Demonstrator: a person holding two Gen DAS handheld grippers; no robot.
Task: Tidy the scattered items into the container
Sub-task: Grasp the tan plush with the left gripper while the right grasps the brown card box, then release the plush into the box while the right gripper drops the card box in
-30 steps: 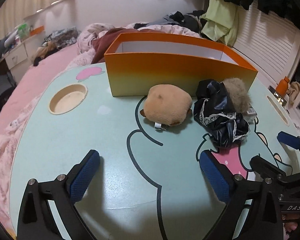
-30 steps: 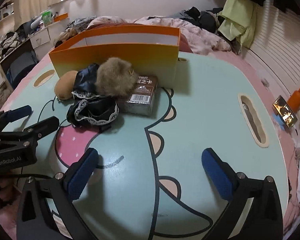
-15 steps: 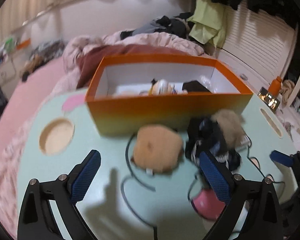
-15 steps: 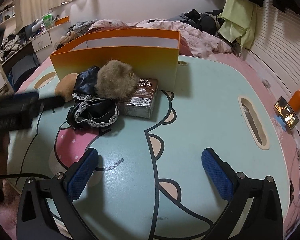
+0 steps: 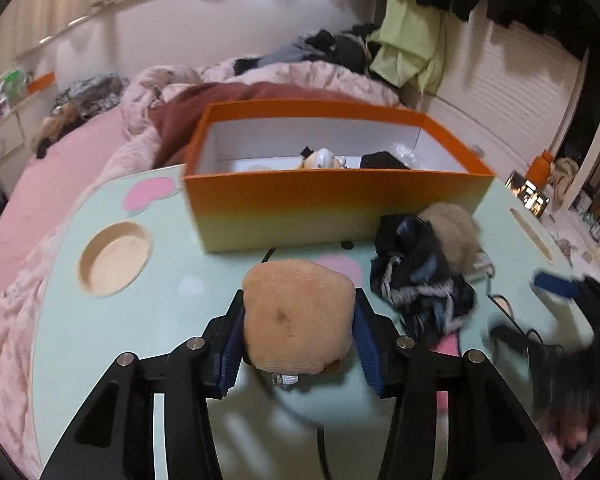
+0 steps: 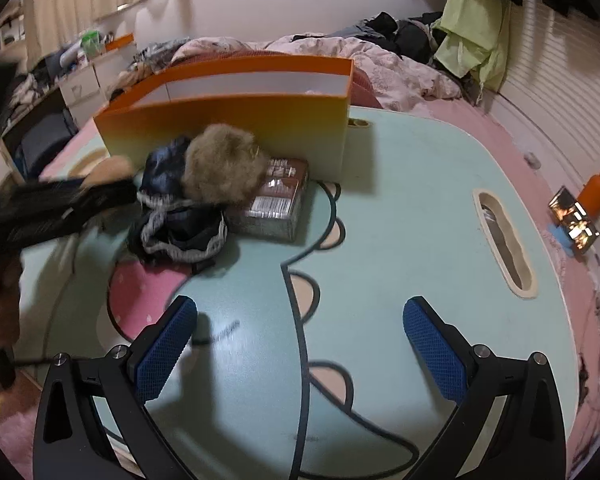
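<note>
Closing left tongs [image 5: 298,322] on the tan plush [image 5: 298,316], right tongs [image 6: 300,344] spread idle, box [image 5: 332,204] partly filled, black cloth [image 5: 420,280], fur ball [image 6: 222,170] and packet [image 6: 278,200] left.

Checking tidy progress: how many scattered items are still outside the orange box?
4: tan plush in the left claw; black lace cloth, fur ball and packet on the table. More may hide beneath.
</note>
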